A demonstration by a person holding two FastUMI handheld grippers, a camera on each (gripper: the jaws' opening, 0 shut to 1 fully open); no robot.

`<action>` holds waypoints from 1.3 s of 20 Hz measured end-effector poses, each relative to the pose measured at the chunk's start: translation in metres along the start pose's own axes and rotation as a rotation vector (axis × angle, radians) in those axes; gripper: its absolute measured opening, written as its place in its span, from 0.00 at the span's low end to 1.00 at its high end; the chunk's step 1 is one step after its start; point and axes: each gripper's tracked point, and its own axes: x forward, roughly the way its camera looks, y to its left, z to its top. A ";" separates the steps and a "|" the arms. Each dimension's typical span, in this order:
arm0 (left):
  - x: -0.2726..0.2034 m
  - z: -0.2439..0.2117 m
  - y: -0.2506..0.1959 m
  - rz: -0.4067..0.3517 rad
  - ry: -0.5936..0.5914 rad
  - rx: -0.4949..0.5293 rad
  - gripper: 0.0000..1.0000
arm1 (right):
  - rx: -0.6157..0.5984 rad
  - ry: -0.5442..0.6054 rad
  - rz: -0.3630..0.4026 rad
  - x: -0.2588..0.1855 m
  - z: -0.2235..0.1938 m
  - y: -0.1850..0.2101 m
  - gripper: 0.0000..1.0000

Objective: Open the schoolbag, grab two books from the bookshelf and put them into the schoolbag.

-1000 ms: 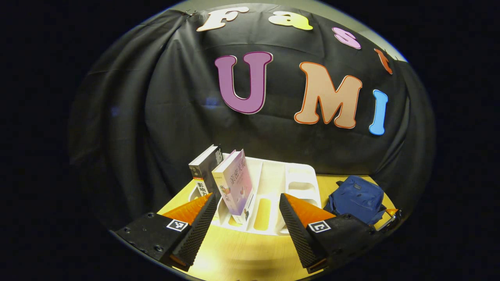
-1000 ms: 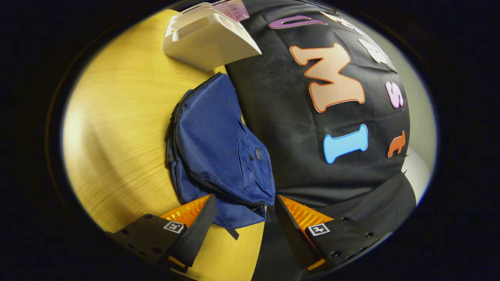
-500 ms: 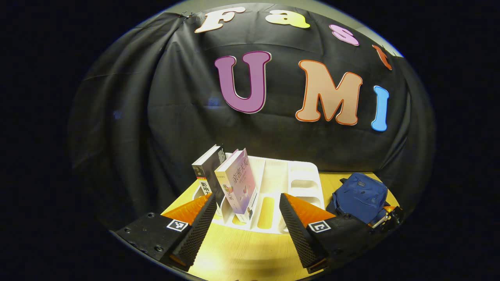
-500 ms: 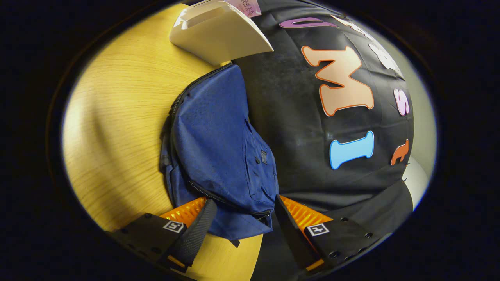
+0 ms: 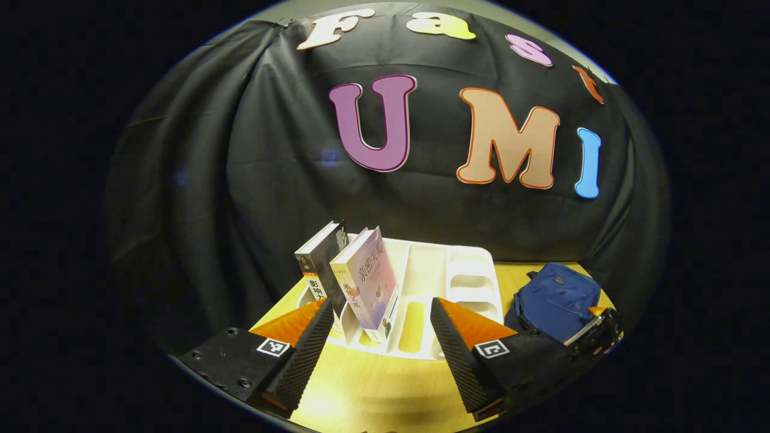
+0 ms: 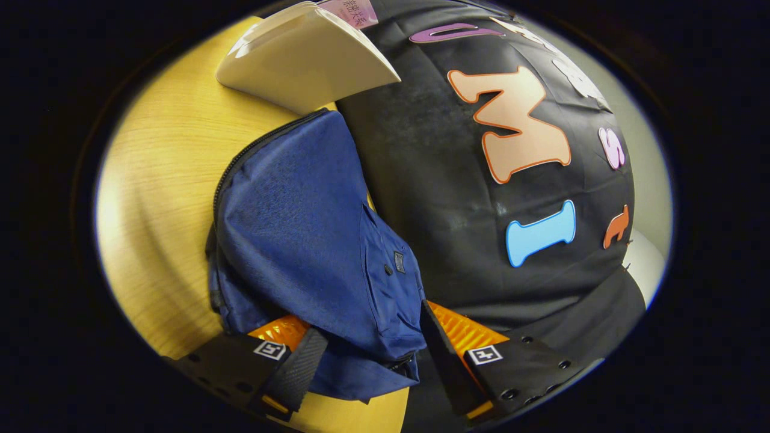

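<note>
Two books (image 5: 355,282) wait in the bookshelf (image 5: 463,282); the right gripper (image 6: 373,355), fingers wide, has closed around the zipped schoolbag (image 6: 301,240). Left gripper (image 5: 382,337) hovers wide.

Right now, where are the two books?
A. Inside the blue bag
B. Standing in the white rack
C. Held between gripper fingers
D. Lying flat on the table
B: the two books stand leaning in the left slots of the white rack, apart from the blue bag.

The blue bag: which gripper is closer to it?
Right. The right gripper has the bag between its open fingers; the left gripper is off by the bookshelf.
</note>
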 end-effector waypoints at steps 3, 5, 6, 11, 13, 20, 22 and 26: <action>-0.001 -0.001 -0.001 0.001 0.005 -0.004 0.95 | 0.011 -0.006 0.017 0.010 0.004 0.008 0.58; -0.001 -0.003 0.000 0.006 0.012 -0.005 0.95 | 0.012 -0.012 0.007 0.012 0.007 0.007 0.36; -0.001 -0.002 0.001 0.010 0.014 -0.008 0.95 | 0.009 -0.017 -0.005 0.011 0.008 0.004 0.24; 0.002 -0.006 0.004 0.018 0.030 -0.024 0.95 | -0.020 -0.017 -0.016 0.010 0.010 -0.009 0.02; 0.005 -0.006 0.006 0.019 0.036 -0.038 0.95 | 0.015 -0.013 -0.027 0.010 0.010 -0.023 0.02; 0.025 0.022 0.032 0.040 0.009 -0.027 0.95 | 0.069 0.000 -0.073 0.016 0.014 -0.064 0.02; 0.034 0.029 0.037 0.021 0.018 -0.017 0.95 | 0.071 0.002 -0.072 0.018 0.016 -0.068 0.01; 0.058 0.037 0.040 -0.061 0.086 0.022 0.95 | 0.084 0.003 -0.067 0.022 0.016 -0.074 0.01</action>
